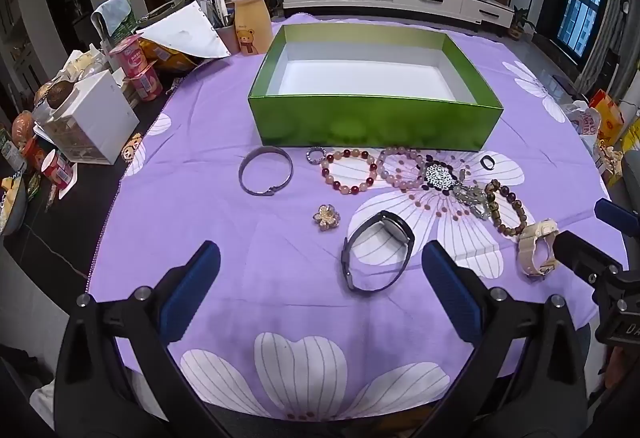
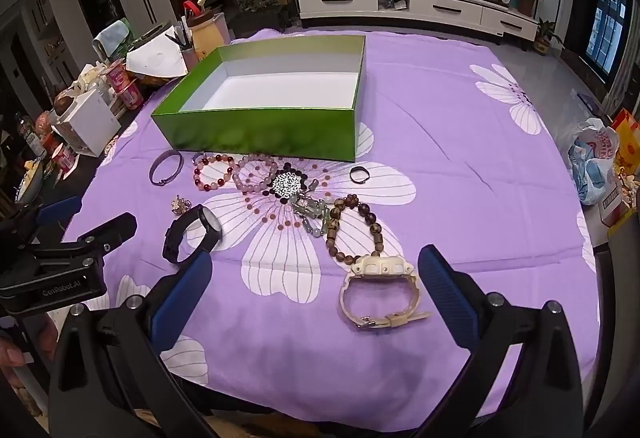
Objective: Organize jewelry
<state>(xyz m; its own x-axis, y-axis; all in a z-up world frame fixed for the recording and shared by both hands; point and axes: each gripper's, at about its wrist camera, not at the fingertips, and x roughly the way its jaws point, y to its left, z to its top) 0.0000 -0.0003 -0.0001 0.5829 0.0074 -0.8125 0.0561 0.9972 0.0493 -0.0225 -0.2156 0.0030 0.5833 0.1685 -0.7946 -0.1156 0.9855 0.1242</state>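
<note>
1. Nearest the cameras, the left gripper (image 1: 320,266) and the right gripper (image 2: 316,270) are held above the purple flowered cloth (image 1: 240,238); both sets of jaws are spread wide apart and nothing is gripped between them.
2. Just ahead of the left gripper, a black watch (image 1: 376,250) is seen lying on its side on the cloth. Just ahead of the right gripper, a cream watch (image 2: 380,290) is laid with its strap buckled.
3. A little further out, a small gold flower brooch (image 1: 327,217) is found to the left of the black watch, and a brown bead bracelet (image 2: 356,230) lies touching the cream watch.
4. Beyond these, a row is formed close before the box: a metal bangle (image 1: 266,170), a small sparkly ring (image 1: 316,155), a red and pink bead bracelet (image 1: 349,170), a pale pink bead bracelet (image 1: 402,168), a rhinestone ornament (image 1: 440,176), a pale green bead strand (image 2: 314,214) and a small black ring (image 1: 487,161). Several of these are overlapped in the middle.
5. Furthest, the green box (image 1: 372,126) is seen open, and its white floor is bare.
6. It is judged that the task is barely begun: no piece has been placed in the box, and every piece remains to be picked up and sorted.
</note>
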